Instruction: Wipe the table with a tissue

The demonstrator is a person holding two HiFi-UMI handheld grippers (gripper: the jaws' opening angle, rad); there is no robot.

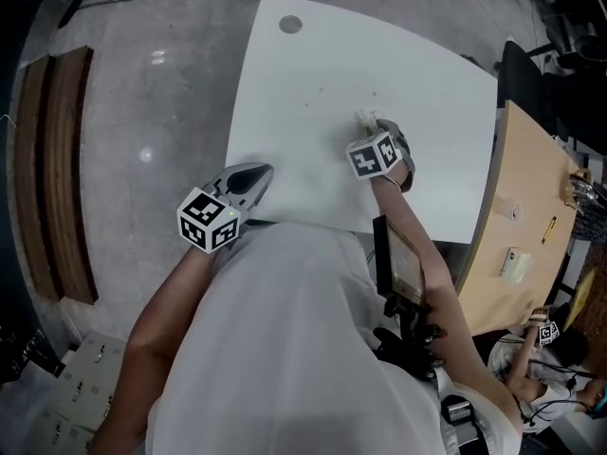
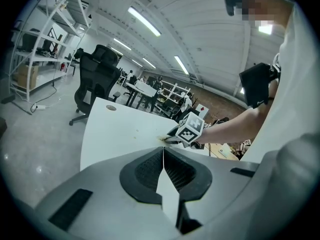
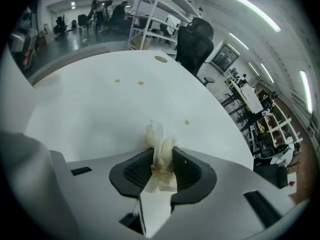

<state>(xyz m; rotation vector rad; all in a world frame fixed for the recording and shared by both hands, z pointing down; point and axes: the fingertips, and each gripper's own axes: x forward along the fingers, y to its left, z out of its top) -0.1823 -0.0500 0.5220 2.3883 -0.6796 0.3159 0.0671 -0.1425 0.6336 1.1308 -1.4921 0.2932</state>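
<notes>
1. We see the right gripper (image 3: 162, 158) clamped on the tissue (image 3: 159, 143). Its dark pads press the crumpled wad from both sides.
2. The tissue is whitish with yellow-brown stains. Its bunched tip pokes out past the jaws toward the table (image 1: 313, 74).
3. In the head view, this gripper points steeply down over the middle of the white table, a little right of centre. The tissue tip is at the surface there, though we cannot tell whether it actually touches.
4. We count a few small brown spots (image 3: 140, 83) on the tabletop. Two lie far from the tissue and one lies just to its right.
5. The left gripper (image 2: 163, 156) has its jaws closed together with nothing between them.
6. In the head view, this gripper sits at the near edge of the table, left of the right gripper and well apart from it.
7. A round grey cap (image 1: 290, 25) is set into the table near its far corner.
8. A black office chair (image 2: 97, 79) stands on the grey floor beyond the far end of the table.
9. A wooden desk (image 1: 531, 216) stands just beside the table on its right.
</notes>
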